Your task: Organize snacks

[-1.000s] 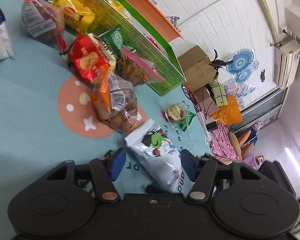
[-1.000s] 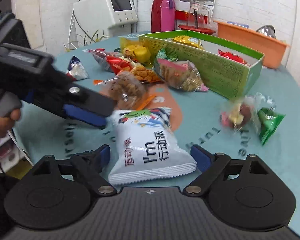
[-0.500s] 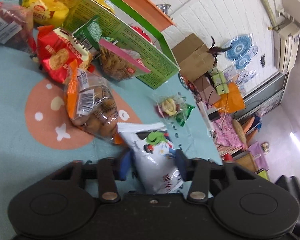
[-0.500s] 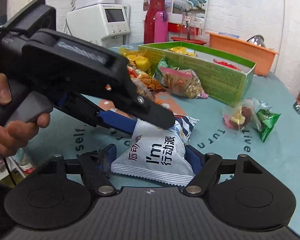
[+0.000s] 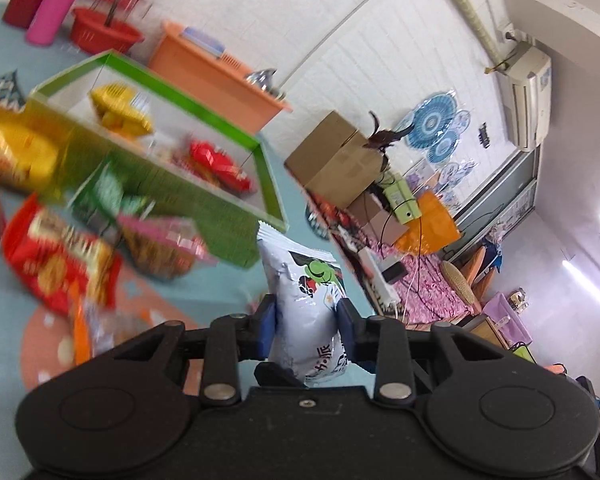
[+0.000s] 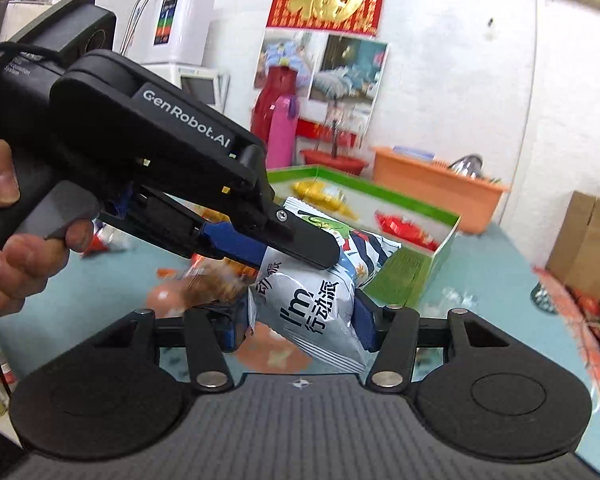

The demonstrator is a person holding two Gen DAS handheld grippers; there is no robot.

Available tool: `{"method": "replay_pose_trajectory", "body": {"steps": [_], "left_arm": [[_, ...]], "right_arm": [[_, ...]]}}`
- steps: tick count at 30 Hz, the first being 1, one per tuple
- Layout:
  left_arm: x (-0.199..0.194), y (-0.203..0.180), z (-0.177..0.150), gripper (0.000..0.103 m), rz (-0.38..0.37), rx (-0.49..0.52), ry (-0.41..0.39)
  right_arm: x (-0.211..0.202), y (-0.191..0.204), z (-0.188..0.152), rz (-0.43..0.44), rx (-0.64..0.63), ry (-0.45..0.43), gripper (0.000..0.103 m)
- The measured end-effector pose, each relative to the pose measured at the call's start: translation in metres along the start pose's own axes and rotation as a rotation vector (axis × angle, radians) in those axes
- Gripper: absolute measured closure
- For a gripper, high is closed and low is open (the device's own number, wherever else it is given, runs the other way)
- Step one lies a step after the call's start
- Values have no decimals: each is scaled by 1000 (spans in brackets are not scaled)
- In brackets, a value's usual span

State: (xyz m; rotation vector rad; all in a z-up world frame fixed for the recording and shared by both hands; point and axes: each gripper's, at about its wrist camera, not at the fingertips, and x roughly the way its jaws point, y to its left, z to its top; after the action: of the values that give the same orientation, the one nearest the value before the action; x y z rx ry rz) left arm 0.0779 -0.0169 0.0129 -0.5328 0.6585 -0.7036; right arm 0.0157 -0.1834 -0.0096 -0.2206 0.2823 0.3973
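A white snack bag with a green cartoon and black lettering hangs above the teal tablecloth, upright between my left gripper's blue pads, which are shut on it. In the right wrist view the same bag is pinched by the left gripper, held in a person's hand. The bag's lower end sits between the fingers of my right gripper, whose jaws are closing around it. Behind stands the green box with yellow and red packets inside.
Loose snacks lie left of the box: a red bag, a pink-edged nut bag, a yellow bag. An orange bin and a pink bottle stand at the back. Cardboard boxes sit beyond the table edge.
My left gripper closed on the white bag and lifted it off the cloth. The right gripper's jaws narrowed around the bag's lower end, and both views tilted upward.
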Motion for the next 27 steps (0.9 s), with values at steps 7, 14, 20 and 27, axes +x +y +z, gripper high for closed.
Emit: {"method": "replay_pose_trajectory", "body": {"steps": [7,14,20,27], "left_arm": [[15,-3,47,92,-29,72,-66],[42,12,85,92,-44,86,-75],[66,28,111,93,-42,108,-46],[86,39,128,93,-25,129,-27]], "right_arm": [[28,-15,28,-81,0,-90,15],[64,-28,42,-163,18,-136,15],[94,-36,46,-210,59,-139,15],[120,-45,49,-231,101,-131,15]]}}
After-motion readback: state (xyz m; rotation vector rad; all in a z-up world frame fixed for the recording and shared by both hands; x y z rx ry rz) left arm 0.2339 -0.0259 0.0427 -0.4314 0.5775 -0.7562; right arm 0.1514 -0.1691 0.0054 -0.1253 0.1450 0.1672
